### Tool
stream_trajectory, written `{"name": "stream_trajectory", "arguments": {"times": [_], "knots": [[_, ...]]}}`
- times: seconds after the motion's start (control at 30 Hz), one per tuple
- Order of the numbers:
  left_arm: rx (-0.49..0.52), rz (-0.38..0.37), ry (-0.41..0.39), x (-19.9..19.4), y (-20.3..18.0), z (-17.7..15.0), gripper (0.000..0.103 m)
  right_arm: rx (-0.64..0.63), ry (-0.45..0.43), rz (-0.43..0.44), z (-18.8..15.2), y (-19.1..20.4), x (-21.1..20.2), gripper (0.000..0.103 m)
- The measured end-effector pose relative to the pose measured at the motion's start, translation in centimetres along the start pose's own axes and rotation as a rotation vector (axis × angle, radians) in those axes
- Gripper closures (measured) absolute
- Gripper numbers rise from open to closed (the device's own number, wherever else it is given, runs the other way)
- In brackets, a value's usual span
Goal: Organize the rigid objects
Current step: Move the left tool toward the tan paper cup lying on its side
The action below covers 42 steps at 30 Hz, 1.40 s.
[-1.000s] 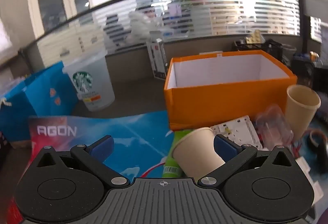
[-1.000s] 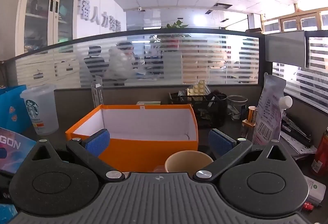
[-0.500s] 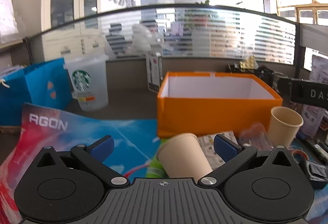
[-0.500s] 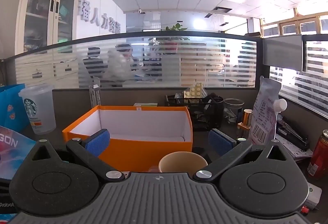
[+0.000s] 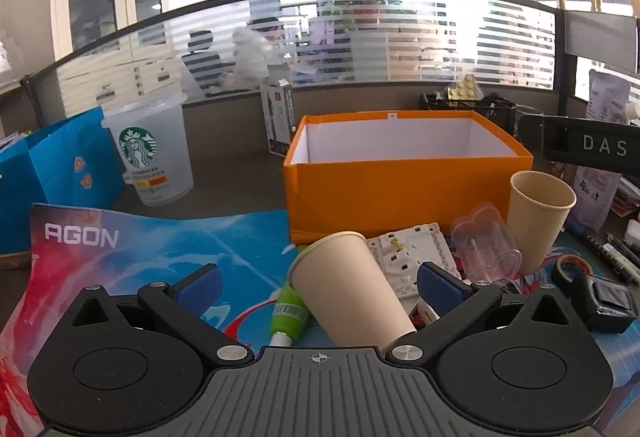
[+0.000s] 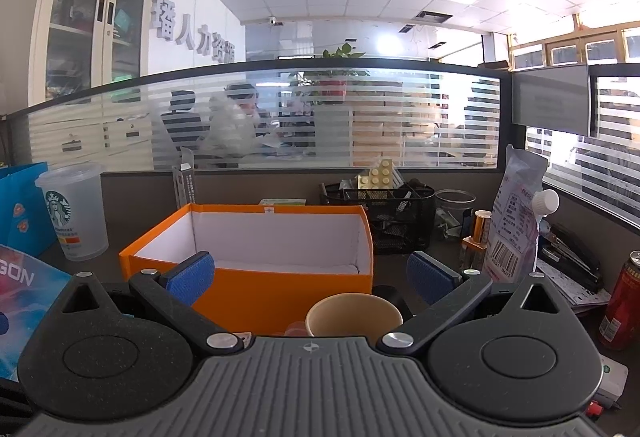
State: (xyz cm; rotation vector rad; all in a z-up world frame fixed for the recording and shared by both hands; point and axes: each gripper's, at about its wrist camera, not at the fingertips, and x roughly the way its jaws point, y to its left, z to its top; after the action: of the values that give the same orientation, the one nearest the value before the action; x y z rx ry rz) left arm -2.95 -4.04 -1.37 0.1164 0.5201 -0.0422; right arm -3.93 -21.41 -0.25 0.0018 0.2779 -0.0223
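Note:
An open orange box [image 5: 400,181] with a white inside stands on the desk, also ahead in the right wrist view [image 6: 256,269]. A tan paper cup [image 5: 348,289] lies tipped on its side between the blue pads of my left gripper [image 5: 318,283], which stands open around it without clamping. A second tan cup [image 5: 538,217] stands upright by the box's right corner. That upright cup [image 6: 354,317] sits low between the fingers of my open right gripper [image 6: 310,273]. A white plastic plate [image 5: 412,253], clear plastic cups [image 5: 486,245] and a green tube [image 5: 290,313] lie in front of the box.
A frosted Starbucks cup [image 5: 150,153] and blue bags [image 5: 52,173] stand at the left on a colourful AGON mat [image 5: 132,249]. A black clip [image 5: 604,297], tape roll and pens lie at the right. A mesh organiser [image 6: 384,213], a pouch [image 6: 516,225] and a red can [image 6: 622,305] crowd the right side.
The left gripper has tilted up and drawn back a little, so the lying cup now sits further left between its fingers. The right gripper has risen slightly.

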Motion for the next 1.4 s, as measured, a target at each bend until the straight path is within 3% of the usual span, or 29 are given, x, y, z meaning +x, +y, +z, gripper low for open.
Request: {"name": "stream_trajectory", "arguments": {"times": [1.4], "knots": [[-0.011,0.009,0.017,-0.2,0.35,-0.39,0.0,-0.009,0.001,0.005,-0.1,0.06,-0.06,0.0]]}}
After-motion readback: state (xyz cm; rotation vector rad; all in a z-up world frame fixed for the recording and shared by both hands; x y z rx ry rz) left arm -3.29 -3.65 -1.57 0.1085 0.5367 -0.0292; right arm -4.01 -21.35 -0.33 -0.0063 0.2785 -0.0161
